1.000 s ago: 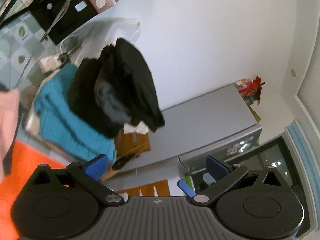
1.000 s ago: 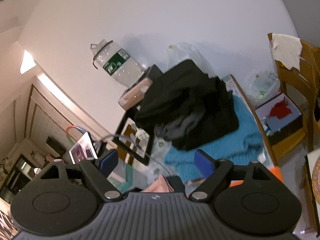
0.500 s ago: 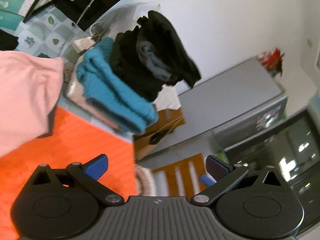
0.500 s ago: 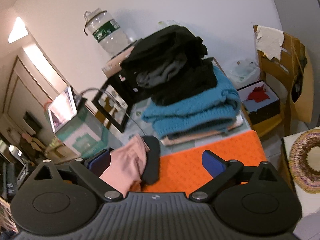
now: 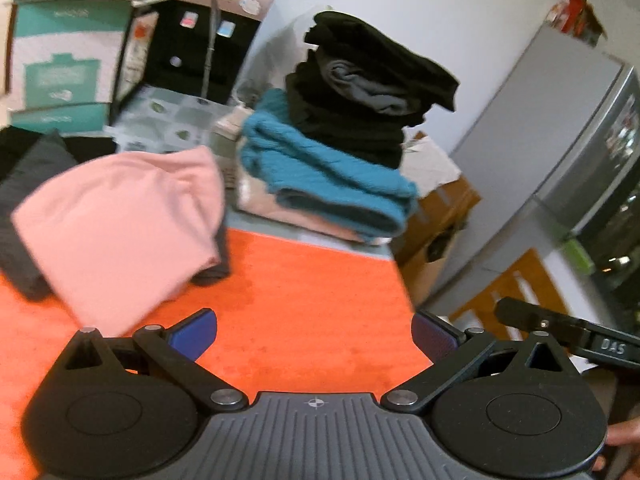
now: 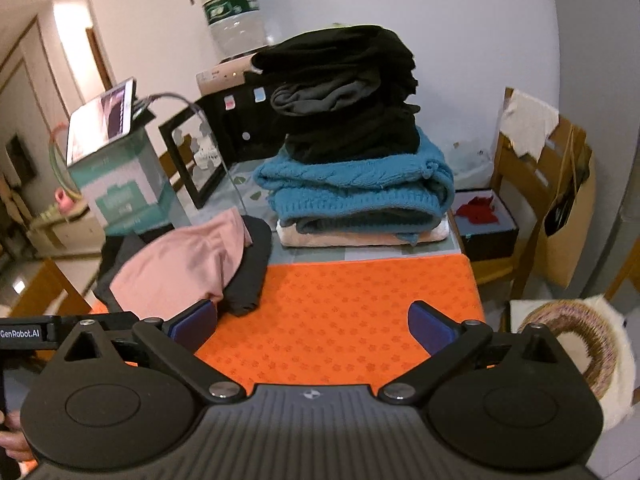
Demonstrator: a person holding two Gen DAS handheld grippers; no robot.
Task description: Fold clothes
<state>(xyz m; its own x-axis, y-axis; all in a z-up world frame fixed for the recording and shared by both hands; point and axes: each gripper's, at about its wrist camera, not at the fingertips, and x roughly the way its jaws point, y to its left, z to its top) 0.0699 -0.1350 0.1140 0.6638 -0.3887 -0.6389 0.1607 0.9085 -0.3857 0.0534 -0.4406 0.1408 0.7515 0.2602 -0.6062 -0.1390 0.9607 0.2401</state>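
Observation:
An orange mat [image 5: 312, 280] [image 6: 352, 304] covers the table's near part. A folded pink garment [image 5: 120, 224] [image 6: 184, 264] lies on a dark grey one [image 6: 250, 276] at the mat's left. Behind the mat stands a stack of folded clothes: black garments [image 5: 372, 92] [image 6: 348, 92] on a teal knit sweater [image 5: 324, 168] [image 6: 356, 188] on a pale one [image 6: 360, 238]. My left gripper [image 5: 312, 338] is open and empty above the mat. My right gripper [image 6: 312, 326] is open and empty above the mat too.
A teal-and-white box [image 6: 120, 192] with a tablet on it, a black appliance [image 5: 188, 48] and a water bottle [image 6: 230, 12] stand at the back. A wooden chair [image 6: 532, 184], a cardboard box [image 5: 436, 232] and a fridge [image 5: 568, 128] are right of the table.
Both grippers have tilted down from the wall and the clothes stack toward the orange mat, which now fills the foreground. Both stay open and empty.

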